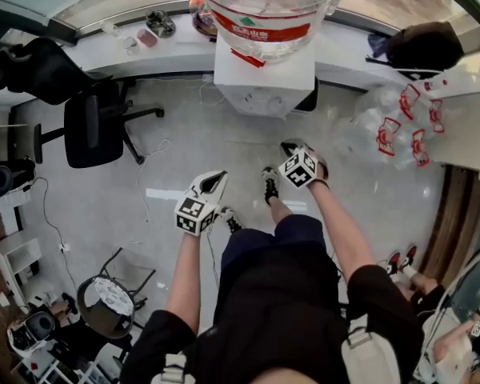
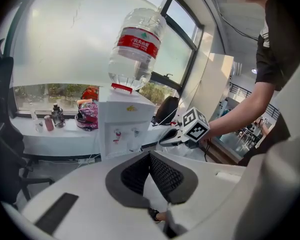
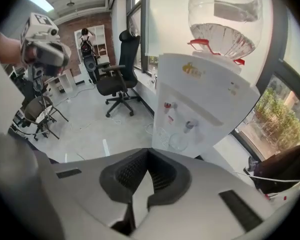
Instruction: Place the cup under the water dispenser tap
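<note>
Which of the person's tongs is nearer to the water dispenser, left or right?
Right. The right tongs hover just short of the water dispenser, slightly to its right in the head view; the left tongs sit further back from it.

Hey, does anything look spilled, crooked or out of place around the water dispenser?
Nothing spilled or crooked: the cup stands upright below the taps of the water dispenser. The only untidy spot is a heap of clear jugs lying on the floor beside it.
</note>
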Available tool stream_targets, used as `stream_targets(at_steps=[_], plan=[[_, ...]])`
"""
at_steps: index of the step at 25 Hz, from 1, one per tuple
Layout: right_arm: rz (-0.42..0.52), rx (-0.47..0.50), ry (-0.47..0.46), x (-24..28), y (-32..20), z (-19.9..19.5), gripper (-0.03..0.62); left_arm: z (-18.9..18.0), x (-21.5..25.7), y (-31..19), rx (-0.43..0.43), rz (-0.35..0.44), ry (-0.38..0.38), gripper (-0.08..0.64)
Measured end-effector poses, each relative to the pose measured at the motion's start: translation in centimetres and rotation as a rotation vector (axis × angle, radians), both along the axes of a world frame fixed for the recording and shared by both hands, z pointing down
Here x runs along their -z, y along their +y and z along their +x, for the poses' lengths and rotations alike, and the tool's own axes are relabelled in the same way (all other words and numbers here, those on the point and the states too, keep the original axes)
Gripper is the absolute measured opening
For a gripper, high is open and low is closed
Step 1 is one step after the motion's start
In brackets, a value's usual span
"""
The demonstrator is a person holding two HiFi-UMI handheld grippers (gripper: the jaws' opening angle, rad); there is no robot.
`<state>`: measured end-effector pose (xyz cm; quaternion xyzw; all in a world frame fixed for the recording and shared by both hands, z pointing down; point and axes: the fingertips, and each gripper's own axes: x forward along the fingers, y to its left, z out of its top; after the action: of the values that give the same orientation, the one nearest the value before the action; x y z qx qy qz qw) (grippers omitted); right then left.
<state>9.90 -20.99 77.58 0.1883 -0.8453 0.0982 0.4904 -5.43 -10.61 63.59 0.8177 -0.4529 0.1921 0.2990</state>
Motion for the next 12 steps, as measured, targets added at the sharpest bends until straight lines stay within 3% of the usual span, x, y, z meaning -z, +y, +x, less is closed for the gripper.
stream_targets(at_steps=[4,12], plan=[[-0.002,-0.029,-0.068,3.5,1.7,0.5,-0.005,0.5,0.9,1.1,0.006,0.004,0.015,0.000],[0.050,-0.136,-0.180,10.8,4.9,1.1,-0.005,2.5,4.1,2.1,-0.067,0.068,0.038,0.000]])
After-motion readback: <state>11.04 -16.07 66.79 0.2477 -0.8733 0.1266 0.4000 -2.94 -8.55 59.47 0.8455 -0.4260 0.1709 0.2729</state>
